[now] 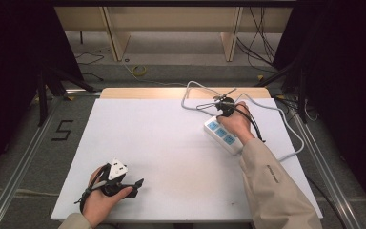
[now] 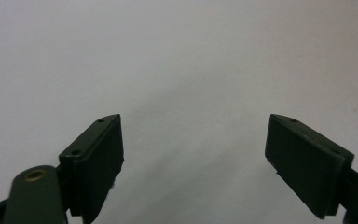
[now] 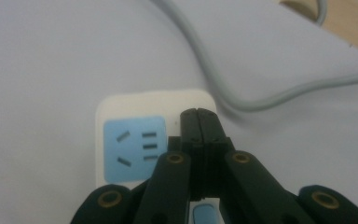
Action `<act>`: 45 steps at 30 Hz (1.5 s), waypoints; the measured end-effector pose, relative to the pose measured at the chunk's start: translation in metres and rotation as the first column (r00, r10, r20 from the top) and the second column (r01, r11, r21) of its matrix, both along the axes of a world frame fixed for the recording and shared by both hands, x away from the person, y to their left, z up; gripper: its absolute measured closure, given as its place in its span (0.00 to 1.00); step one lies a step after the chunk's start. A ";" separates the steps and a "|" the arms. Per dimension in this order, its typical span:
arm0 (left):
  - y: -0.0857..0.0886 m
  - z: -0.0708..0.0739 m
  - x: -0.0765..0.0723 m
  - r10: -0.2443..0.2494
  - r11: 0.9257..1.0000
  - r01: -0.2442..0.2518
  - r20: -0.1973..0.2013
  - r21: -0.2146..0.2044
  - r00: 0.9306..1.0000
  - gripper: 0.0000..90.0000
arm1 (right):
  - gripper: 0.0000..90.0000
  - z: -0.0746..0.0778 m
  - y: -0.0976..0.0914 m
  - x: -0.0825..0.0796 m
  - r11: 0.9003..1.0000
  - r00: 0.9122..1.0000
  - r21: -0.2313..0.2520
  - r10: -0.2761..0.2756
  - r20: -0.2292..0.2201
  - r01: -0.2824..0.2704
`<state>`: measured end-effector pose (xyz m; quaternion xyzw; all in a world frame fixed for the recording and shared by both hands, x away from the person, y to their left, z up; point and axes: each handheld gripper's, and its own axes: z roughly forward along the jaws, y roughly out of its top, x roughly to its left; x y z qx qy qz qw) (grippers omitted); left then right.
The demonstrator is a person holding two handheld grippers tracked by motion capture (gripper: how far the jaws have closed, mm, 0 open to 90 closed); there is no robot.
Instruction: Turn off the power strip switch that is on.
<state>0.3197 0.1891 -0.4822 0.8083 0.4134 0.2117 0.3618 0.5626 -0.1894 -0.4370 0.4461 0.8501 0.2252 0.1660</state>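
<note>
The left claw (image 1: 136,183) rests at the near left corner of the desk (image 1: 171,143), well apart from the power strip (image 1: 223,135). Its jaws stand wide apart with nothing between them; in the left gripper view the left claw (image 2: 193,158) faces only bare white desk (image 2: 177,60) surface.

The power strip lies flat on the right half of the desk, running diagonally, with blue socket panels along its top face. The right hand (image 1: 238,121) sits directly above the far end of the power strip.

In the right gripper view the right claw (image 3: 199,122) has its jaws pressed together with nothing held between them. The tips sit over the power strip (image 3: 140,105), just beside the blue socket panel (image 3: 133,148) nearest that end. Whether the tips touch the housing cannot be told.

Beyond the power strip, its grey cord (image 3: 261,95) curves across the desk; in the high view the cord (image 1: 190,95) loops toward the far edge of the desk.
</note>
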 end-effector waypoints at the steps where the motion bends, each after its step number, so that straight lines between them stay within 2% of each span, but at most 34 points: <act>1: 0.000 0.000 0.000 -0.001 1.000 0.001 -0.001 0.001 1.000 0.21 | 1.00 0.001 0.000 -0.001 1.000 1.000 0.003 0.006 0.001 -0.006; 9: -0.001 -0.001 0.000 0.002 1.000 -0.002 -0.001 -0.002 1.000 0.21 | 1.00 0.002 -0.001 -0.010 0.999 0.999 0.016 0.031 0.017 -0.032; 24: -0.001 -0.001 0.000 0.004 1.000 -0.004 0.000 -0.002 1.000 0.21 | 1.00 0.004 -0.006 -0.025 0.998 0.999 0.033 0.043 0.020 -0.044; 32: 0.000 -0.001 0.000 0.004 1.000 -0.004 -0.002 0.001 1.000 0.21 | 1.00 0.005 -0.010 -0.034 0.998 0.998 0.039 0.048 0.036 -0.049; 45: 0.000 -0.001 0.000 0.004 1.000 -0.004 -0.002 0.004 1.000 0.21 | 0.97 0.010 -0.017 -0.055 0.996 0.997 0.069 0.061 0.044 -0.064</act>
